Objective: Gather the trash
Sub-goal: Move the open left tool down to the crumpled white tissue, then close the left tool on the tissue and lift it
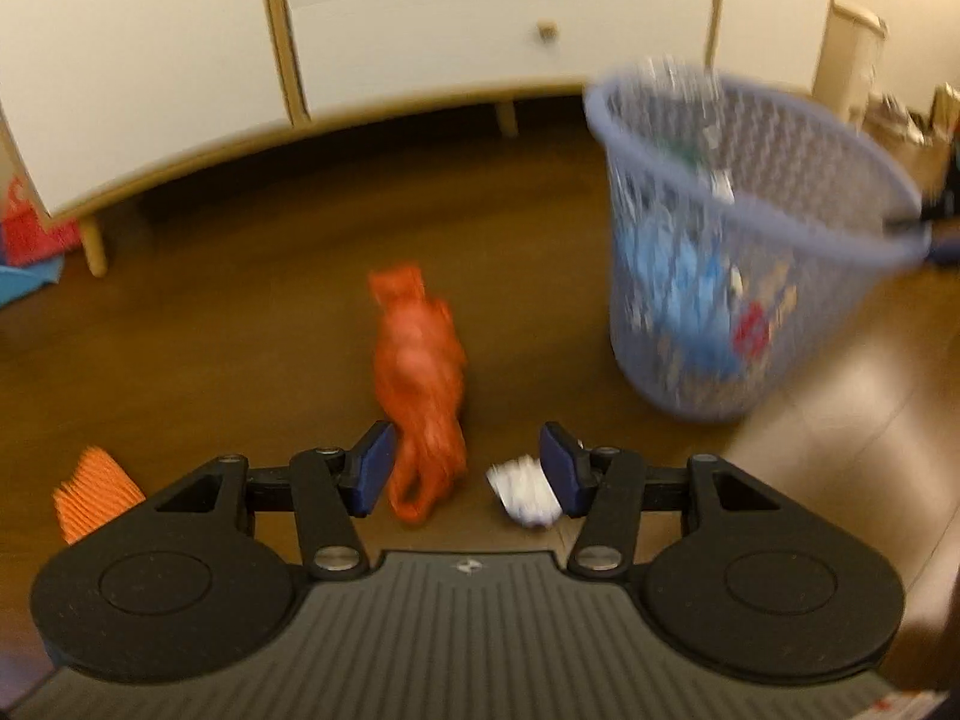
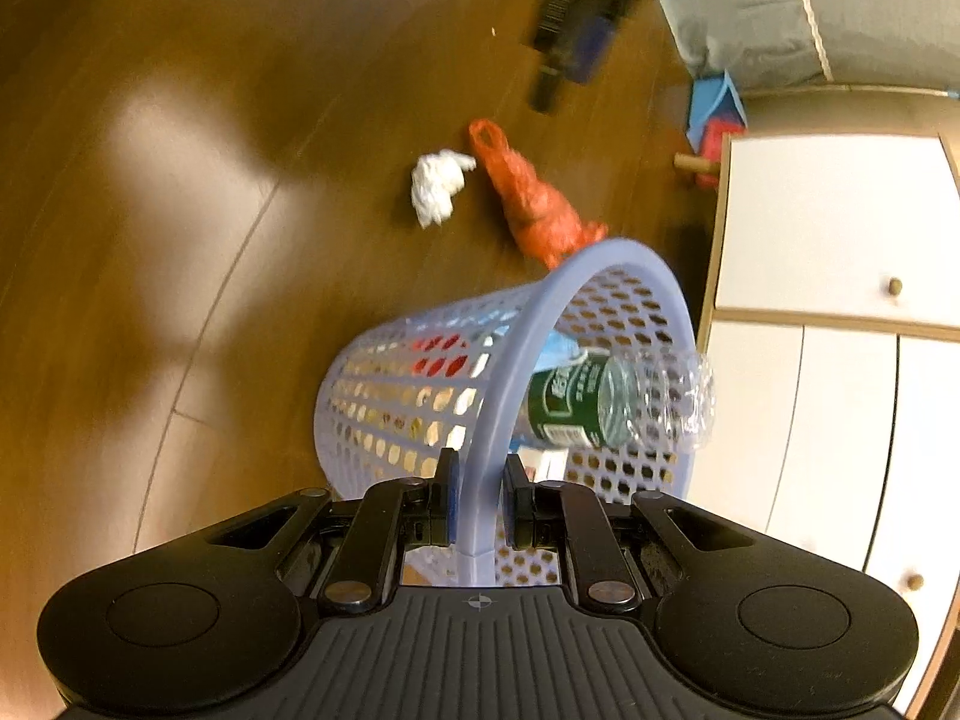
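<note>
Spread wide, left claw straddles soft, light crumpled orange plastic bag, easily pinched mid-body; right claw clamps lilac mesh wastebasket's stiff rim.

We see a dark wooden floor running under a white cabinet with light wood trim, small round knobs and pale tapered legs. Beside one cabinet leg, red and blue items lie together against the side panel. In the right wrist view, a grey cushion with pale piping sits beyond the cabinet.
</note>
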Motion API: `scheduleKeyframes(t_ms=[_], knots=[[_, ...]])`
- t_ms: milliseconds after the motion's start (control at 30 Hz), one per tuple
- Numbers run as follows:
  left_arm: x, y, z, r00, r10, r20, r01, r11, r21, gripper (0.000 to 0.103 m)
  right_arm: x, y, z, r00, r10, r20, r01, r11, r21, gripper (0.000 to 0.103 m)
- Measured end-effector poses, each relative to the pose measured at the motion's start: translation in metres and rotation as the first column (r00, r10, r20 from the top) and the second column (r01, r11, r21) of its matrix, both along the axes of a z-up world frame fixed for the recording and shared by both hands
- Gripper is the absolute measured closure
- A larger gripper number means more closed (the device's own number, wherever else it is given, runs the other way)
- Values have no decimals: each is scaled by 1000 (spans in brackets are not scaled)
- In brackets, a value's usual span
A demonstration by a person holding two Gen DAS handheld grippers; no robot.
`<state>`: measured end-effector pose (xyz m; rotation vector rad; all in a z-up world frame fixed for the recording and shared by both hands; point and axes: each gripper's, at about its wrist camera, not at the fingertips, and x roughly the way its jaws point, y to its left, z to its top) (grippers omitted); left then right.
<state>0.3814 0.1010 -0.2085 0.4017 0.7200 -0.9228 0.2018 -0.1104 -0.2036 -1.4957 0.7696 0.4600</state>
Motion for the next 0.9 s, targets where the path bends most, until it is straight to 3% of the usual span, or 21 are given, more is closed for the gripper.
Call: scheduleKeyframes(t_ms=[333, 433, 567, 667, 767, 900], knots=[[-15, -34, -53, 992, -129, 4, 128, 987, 96, 53, 11, -1, -8, 997, -68, 24, 68, 998, -6, 93], [-16, -45, -64, 989, -147, 22, 143, 981, 134, 50, 10, -4, -8, 997, -69, 26, 69, 998, 2, 93], [-18, -57, -80, 984, -167, 60, 154, 973, 171, 37, 8, -4, -8, 997, -69, 29, 69, 998, 8, 93], [-15, -66, -91, 981, -179, 70, 163, 968, 191, 37, 8, -5, -7, 997, -68, 28, 68, 998, 12, 93], [-12, -75, -99, 979, -191, 73, 173, 965, 197, 42, 8, -5, -6, 997, -68, 27, 68, 998, 13, 93], [-14, -85, -107, 971, -228, 64, 208, 951, 228, 69, 8, -5, -6, 997, -71, 25, 70, 997, 14, 93]])
